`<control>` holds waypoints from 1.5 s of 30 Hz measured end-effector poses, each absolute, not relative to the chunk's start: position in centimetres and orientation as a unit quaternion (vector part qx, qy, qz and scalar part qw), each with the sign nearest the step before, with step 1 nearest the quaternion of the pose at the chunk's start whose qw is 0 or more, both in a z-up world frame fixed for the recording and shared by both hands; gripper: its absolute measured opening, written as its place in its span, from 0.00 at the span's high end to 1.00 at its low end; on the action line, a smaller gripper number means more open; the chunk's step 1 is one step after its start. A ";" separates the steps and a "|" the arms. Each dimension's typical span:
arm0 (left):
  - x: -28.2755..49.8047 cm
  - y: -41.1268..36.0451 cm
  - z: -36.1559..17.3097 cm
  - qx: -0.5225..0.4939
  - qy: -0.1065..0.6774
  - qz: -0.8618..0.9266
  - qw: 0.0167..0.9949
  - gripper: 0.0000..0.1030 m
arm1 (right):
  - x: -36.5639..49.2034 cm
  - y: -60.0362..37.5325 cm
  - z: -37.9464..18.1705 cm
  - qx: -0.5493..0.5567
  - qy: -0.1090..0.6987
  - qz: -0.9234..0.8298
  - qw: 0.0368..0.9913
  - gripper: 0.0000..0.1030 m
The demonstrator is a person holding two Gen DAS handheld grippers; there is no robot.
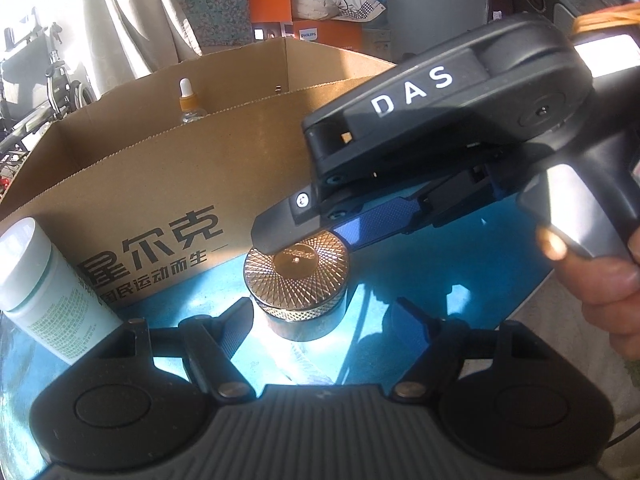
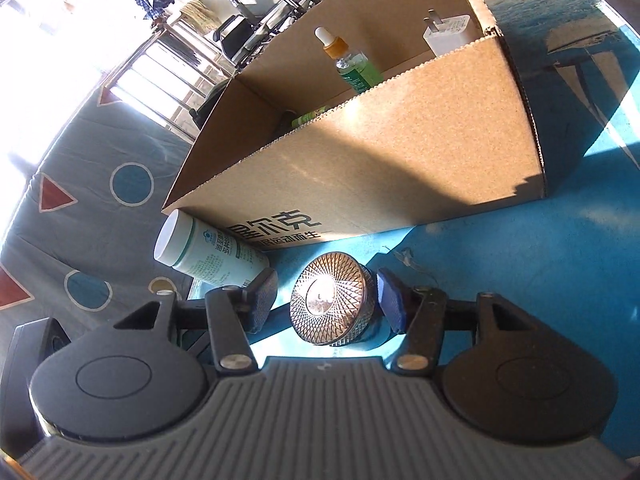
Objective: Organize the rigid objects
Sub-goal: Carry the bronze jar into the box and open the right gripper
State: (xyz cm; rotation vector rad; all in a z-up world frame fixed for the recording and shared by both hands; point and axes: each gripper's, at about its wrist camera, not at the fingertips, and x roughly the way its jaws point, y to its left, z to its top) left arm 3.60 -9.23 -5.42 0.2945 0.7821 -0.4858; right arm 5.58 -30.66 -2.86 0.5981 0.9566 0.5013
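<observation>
The right gripper (image 2: pixel 326 300) brackets a round jar (image 2: pixel 334 300) on the blue cloth (image 2: pixel 500 272): the right finger touches it, the left stands apart. A white bottle (image 2: pixel 208 254) lies beside the cardboard box (image 2: pixel 380 168), which holds a dropper bottle (image 2: pixel 352 62) and a charger (image 2: pixel 446 34).

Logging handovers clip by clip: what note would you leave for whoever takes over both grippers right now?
Left gripper: open, empty, aimed at the gold-lidded jar.
Right gripper: open, straddling the jar with no grip yet; a gap shows at one pad.
The jar stands on the blue table in front of the cardboard box; the white pill bottle is beside it.
Done: dropper bottle and white charger plug are in the box.
Left: close on the jar, box it, then the pill bottle.
</observation>
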 end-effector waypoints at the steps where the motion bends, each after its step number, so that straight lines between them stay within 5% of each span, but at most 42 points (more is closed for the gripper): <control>1: 3.8 -9.2 -5.4 0.143 0.376 -0.232 0.886 0.25 | 5.5 -30.7 -2.9 0.282 0.448 0.235 0.815 0.47; 28: 5.8 -9.9 -6.3 0.152 0.383 -0.216 0.885 0.25 | 5.0 -31.9 -3.3 0.291 0.444 0.222 0.818 0.46; 45: 7.7 -10.2 -6.8 0.143 0.382 -0.218 0.886 0.43 | 5.7 -31.4 -5.1 0.308 0.461 0.205 0.807 0.54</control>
